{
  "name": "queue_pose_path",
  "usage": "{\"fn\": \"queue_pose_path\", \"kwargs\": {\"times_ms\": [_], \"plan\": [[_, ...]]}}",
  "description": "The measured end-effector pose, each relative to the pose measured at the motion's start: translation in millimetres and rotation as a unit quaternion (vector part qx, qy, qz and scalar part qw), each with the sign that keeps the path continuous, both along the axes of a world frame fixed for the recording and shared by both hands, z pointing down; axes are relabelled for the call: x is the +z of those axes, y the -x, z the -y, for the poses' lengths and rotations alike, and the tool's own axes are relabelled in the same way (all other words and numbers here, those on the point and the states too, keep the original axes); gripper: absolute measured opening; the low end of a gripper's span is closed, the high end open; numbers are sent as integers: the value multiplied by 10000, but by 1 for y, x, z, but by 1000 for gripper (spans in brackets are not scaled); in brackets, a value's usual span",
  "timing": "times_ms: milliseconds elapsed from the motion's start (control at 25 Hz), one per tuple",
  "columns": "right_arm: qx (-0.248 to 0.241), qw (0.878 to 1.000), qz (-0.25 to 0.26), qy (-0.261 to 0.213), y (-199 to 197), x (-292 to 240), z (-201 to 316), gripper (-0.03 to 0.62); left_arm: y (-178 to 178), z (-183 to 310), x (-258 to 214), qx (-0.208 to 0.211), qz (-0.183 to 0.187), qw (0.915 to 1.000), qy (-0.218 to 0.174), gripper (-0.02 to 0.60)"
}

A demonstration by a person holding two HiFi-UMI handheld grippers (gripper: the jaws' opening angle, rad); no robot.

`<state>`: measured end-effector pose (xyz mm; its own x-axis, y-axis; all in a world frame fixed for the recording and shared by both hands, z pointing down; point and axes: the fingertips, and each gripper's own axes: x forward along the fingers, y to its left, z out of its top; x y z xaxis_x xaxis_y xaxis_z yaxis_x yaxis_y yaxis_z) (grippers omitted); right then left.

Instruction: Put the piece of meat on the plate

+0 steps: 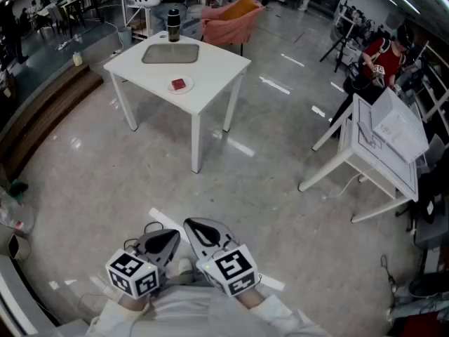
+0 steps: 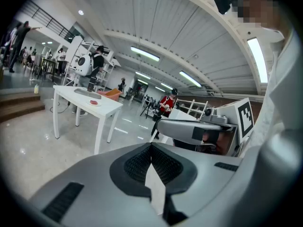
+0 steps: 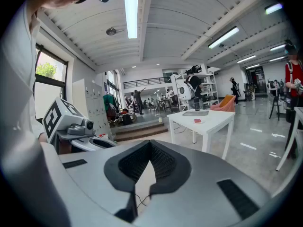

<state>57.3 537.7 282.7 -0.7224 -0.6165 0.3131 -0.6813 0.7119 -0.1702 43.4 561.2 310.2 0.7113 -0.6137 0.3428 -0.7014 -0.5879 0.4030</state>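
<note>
Head view looks down at a shiny gray floor (image 1: 105, 181). Both tools sit low, close to the person's body. The left gripper (image 1: 156, 236) and the right gripper (image 1: 198, 228) are just beside each other. Both point out toward the white desk (image 1: 217, 65), which is well apart from them. The jaws of the left gripper are closed, with nothing between them. The jaws of the right gripper are closed too, and they hold nothing. Each gripper has a cube with black and white squares at its back end.

The piece of meat (image 1: 179, 85) is small and red. It lies on a little white plate (image 1: 190, 86) near the front edge of the desk. Behind the plate lies a flat gray tray (image 1: 170, 53). A dark bottle (image 1: 173, 25) stands upright at the far edge of the tray. A pink chair (image 1: 231, 18) stands behind the desk. Off to the right, a person in a red top (image 1: 382, 58) stands beside another white desk (image 1: 372, 153).
</note>
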Motion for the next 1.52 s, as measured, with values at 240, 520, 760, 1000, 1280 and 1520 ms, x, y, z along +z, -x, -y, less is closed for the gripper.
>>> {"fn": "queue_pose_path", "kwargs": {"times_ms": [240, 520, 760, 1000, 1280, 1520], "plan": [[16, 10000, 24, -37, -5, 0, 2, 15, -2, 4, 0, 56, 125, 9999, -78, 9], [52, 9999, -105, -41, -12, 2, 5, 15, -7, 7, -3, 90, 23, 9999, -43, 9], [-42, 9998, 174, 133, -16, 7, 8, 15, -15, 12, 0, 86, -2, 9999, -55, 9], [186, 9997, 171, 39, -39, 8, 19, 15, -15, 29, -1, -137, -136, 9998, -48, 9], [158, 9992, 275, 231, -53, 23, 28, 15, -28, 36, 11, -383, -384, 9984, 143, 9], [66, 9987, 271, 427, -46, 33, 53, 15, -25, 57, 23, -311, -471, 9974, 446, 9]]}}
